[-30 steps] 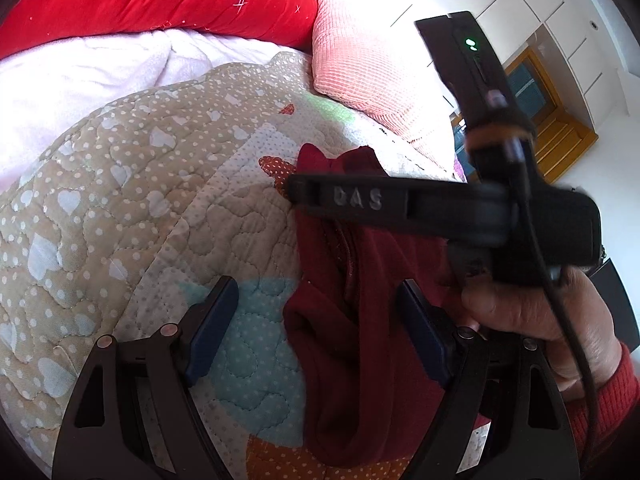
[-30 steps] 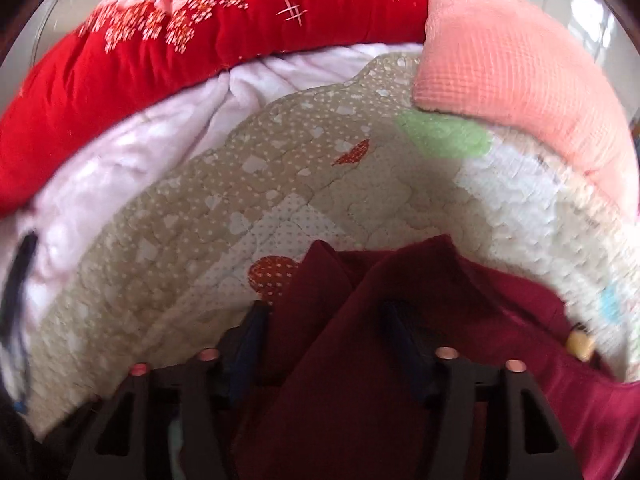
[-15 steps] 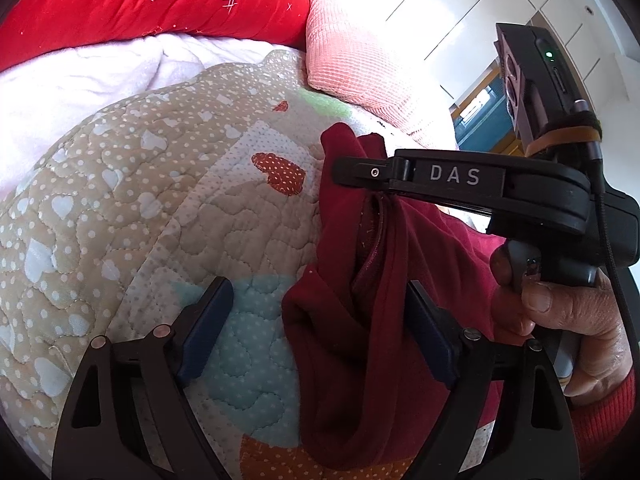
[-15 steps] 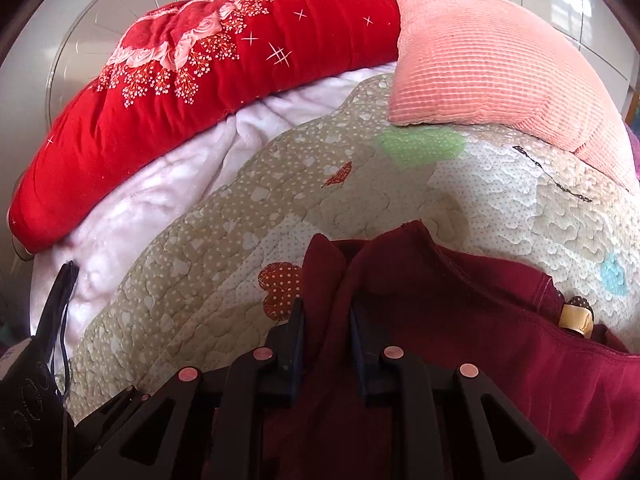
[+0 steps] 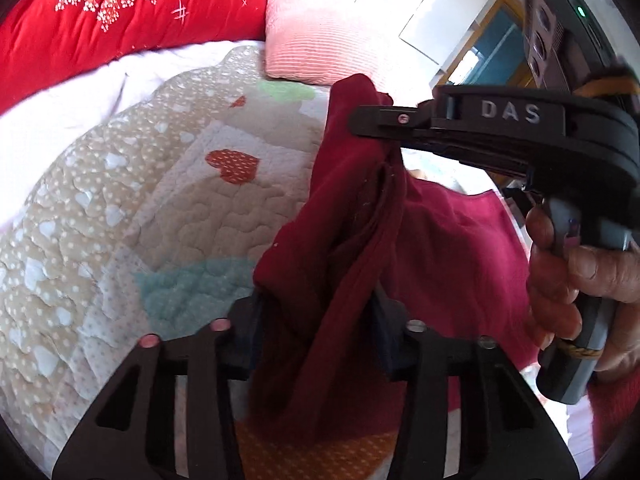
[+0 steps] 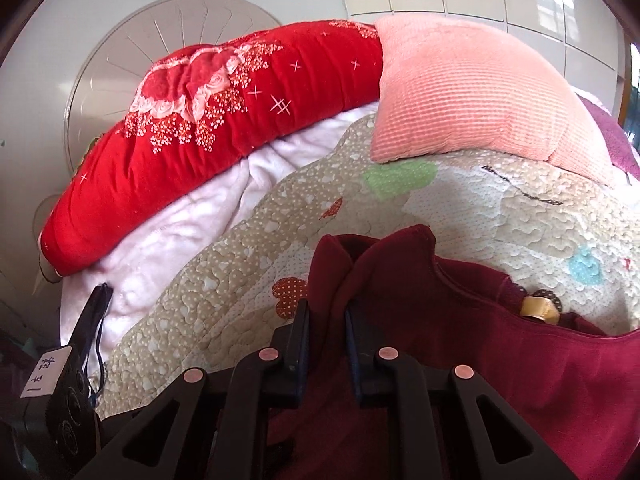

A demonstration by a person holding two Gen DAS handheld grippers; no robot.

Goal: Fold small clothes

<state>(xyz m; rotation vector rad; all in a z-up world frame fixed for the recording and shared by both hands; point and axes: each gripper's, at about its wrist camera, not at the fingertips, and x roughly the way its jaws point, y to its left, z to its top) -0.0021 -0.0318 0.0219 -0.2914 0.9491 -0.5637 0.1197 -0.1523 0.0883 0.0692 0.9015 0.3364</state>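
Garment: a dark red garment (image 5: 360, 240) is bunched and partly lifted off the quilt (image 5: 132, 216) on the bed; its lower part spreads over the quilt to the right (image 6: 500, 360).
Left gripper: the left gripper (image 5: 316, 332) has its fingers (image 5: 248, 336) drawn in narrow on a thick bunched fold of the garment, cloth filling the gap between them.
Right gripper: the right gripper (image 6: 326, 344) pinches an upper edge of the same garment, its fingers (image 6: 300, 344) nearly together with only cloth between; in the left wrist view it reaches in from the right (image 5: 376, 120), marked "DAS", gripping the top of the cloth above the left gripper.
Right hand: the right hand (image 5: 580, 280) wraps the grey handle of that gripper at the right edge.
Garment detail: a yellowish tag or ring (image 6: 538, 308) shows at the garment's far edge; what it is cannot be told.
Quilt: beige with white hearts, and with red, green, blue and orange patches.
Pillows: a red flowered bolster (image 6: 208, 120) and a pink ribbed pillow (image 6: 472, 92) lie at the head of the bed.
Blanket: a pale pink fleece blanket (image 6: 192, 232) lies between bolster and quilt.
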